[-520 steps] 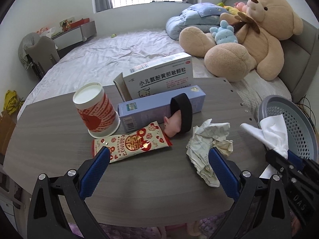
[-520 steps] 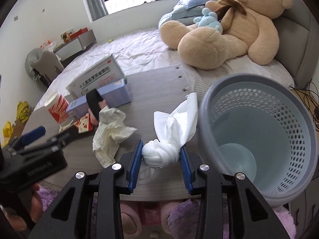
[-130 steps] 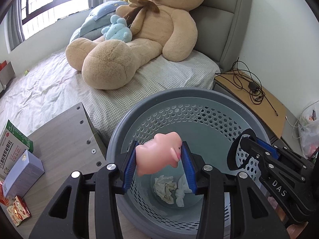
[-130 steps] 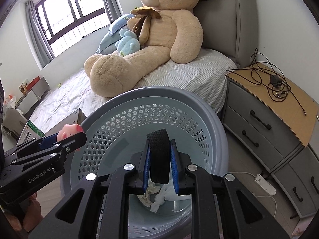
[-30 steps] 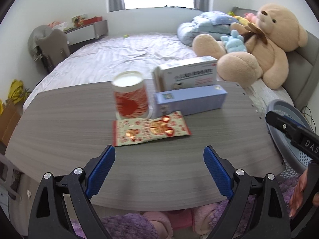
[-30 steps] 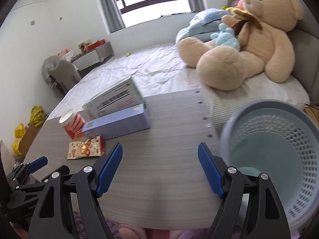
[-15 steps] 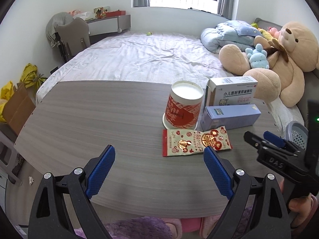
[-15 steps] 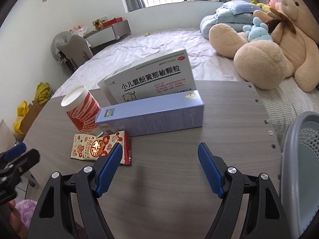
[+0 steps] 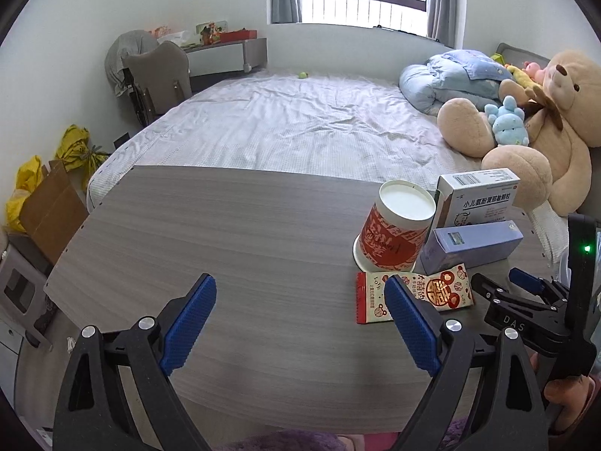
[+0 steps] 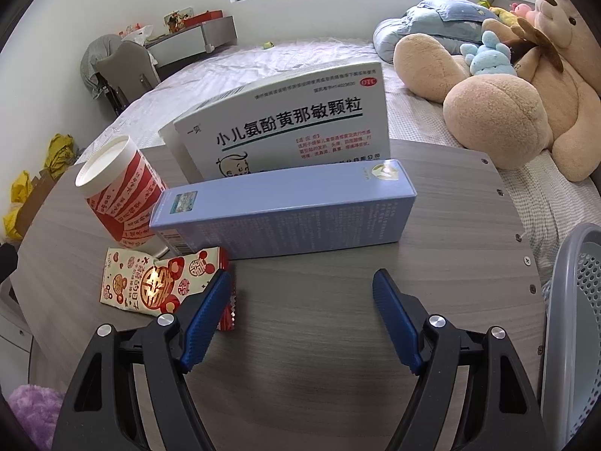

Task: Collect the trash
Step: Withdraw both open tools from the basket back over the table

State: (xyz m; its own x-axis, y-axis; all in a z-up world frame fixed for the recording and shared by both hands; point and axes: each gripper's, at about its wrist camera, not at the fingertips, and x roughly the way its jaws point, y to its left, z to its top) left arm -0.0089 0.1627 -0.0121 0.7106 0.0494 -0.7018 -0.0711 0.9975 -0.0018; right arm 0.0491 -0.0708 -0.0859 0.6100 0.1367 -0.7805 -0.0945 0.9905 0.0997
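Over the table (image 10: 450,203), both tongs, left gripper (image 9: 300,319) and right gripper (image 10: 300,315), now hang wide open and empty, apparently back from the basket (image 10: 574,300) for the blue box (image 10: 285,214).

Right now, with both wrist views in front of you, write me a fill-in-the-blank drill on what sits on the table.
1. The red-and-white paper cup stands ____ side up, its wide mouth on the table.
2. The white medicine box stands directly ____ the long blue box.
3. The flat red snack packet lies in front of the ____.
4. The right gripper has ____ between its fingers.

Missing words: bottom; behind; cup; nothing
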